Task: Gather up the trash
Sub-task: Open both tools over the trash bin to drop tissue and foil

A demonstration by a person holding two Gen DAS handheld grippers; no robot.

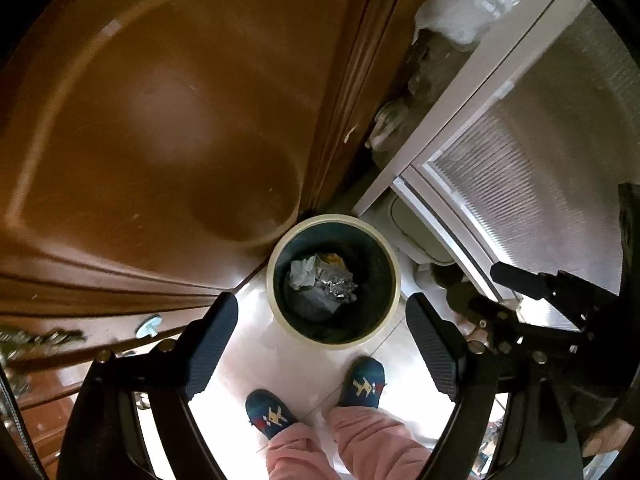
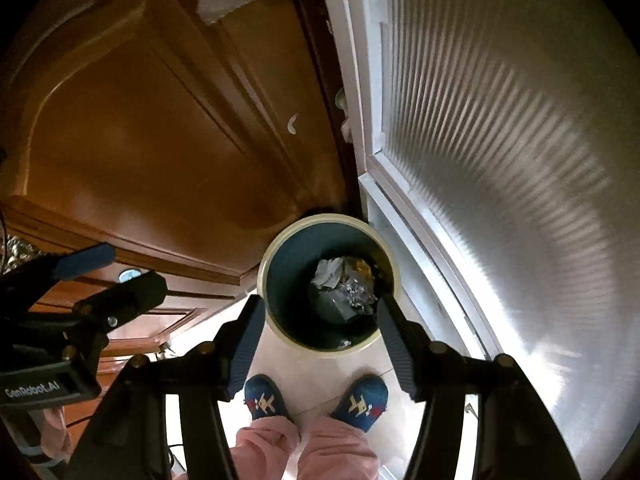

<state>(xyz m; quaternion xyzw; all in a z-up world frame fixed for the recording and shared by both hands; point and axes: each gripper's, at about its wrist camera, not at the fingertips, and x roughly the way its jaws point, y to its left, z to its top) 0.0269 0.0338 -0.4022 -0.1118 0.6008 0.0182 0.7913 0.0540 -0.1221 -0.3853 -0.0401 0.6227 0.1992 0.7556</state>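
Observation:
A round waste bin with a cream rim and dark inside stands on the pale floor in a corner, directly below both grippers; its rim also shows in the right wrist view. Crumpled white paper, silver foil and a yellowish scrap lie at its bottom; the same trash shows in the right wrist view. My left gripper is open and empty above the bin. My right gripper is open and empty too. Each gripper shows at the edge of the other's view.
A brown wooden door rises on the left, a white-framed ribbed glass door on the right. A white plastic bag hangs in the gap between them. The person's blue slippers and pink trousers are just before the bin.

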